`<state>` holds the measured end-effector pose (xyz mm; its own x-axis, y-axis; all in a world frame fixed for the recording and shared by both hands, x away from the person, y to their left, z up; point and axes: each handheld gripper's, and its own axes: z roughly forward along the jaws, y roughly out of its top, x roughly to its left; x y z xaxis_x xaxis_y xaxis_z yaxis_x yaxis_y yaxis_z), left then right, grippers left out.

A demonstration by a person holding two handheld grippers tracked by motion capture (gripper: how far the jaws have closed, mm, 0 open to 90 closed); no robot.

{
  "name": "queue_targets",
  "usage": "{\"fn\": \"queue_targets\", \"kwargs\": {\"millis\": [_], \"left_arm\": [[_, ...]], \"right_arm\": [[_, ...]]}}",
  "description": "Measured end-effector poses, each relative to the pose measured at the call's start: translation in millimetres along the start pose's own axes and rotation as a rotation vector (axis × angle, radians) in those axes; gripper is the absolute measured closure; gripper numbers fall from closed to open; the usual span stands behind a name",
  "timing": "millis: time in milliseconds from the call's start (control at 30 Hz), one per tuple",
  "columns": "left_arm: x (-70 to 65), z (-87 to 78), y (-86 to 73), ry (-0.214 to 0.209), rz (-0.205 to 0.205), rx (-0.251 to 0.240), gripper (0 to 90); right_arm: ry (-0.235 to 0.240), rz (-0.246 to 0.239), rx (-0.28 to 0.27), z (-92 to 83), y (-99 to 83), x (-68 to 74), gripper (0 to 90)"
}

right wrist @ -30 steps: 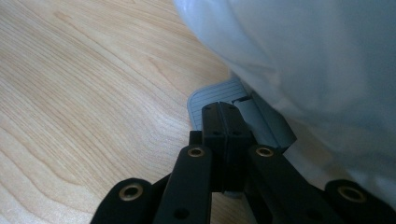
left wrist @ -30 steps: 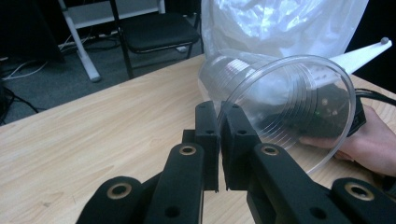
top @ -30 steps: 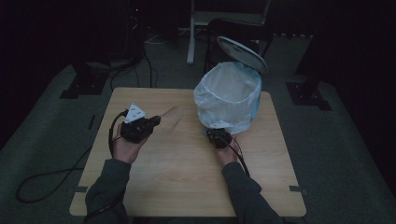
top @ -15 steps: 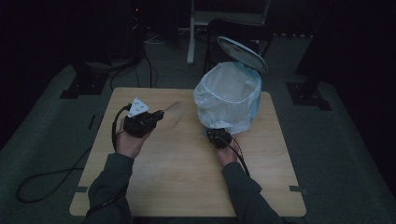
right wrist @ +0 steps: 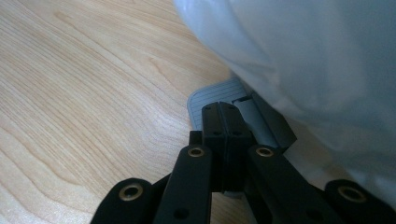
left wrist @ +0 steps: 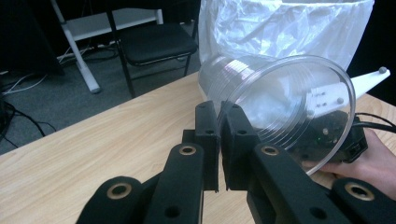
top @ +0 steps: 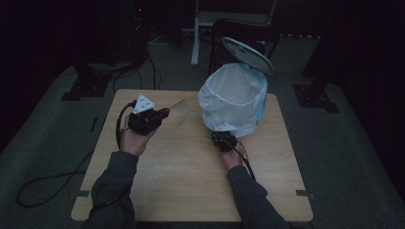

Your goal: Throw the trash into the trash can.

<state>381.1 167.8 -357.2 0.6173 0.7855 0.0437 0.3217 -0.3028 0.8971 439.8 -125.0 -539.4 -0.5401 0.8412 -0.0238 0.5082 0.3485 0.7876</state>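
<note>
On the left of the wooden table [top: 191, 181], the left gripper [left wrist: 219, 109] pinches the rim of a clear plastic cup [left wrist: 280, 107], its jaws nearly together on the thin wall; the cup lies tilted on its side, mouth toward the camera. To the right stands a pedal bin [top: 236, 98] lined with a white bag [right wrist: 317, 56], lid up. The right gripper [right wrist: 224, 112] has its jaws pressed together, resting on the bin's grey foot pedal [right wrist: 210, 100].

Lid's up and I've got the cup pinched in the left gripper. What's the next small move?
Probably carry the clear plastic cup up over the bin's open rim before releasing. The left gripper pinches its rim beside the bin, while the right gripper presses the pedal, keeping the lid up.
</note>
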Motion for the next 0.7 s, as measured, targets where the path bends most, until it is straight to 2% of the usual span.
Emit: {"fn": "queue_targets", "kwargs": {"millis": [700], "left_arm": [[-1.3,11.3,21.3,-0.016,0.019,-0.008,87.1]], "right_arm": [[0.001,0.001,0.001,-0.1,0.0,0.0,90.0]]}}
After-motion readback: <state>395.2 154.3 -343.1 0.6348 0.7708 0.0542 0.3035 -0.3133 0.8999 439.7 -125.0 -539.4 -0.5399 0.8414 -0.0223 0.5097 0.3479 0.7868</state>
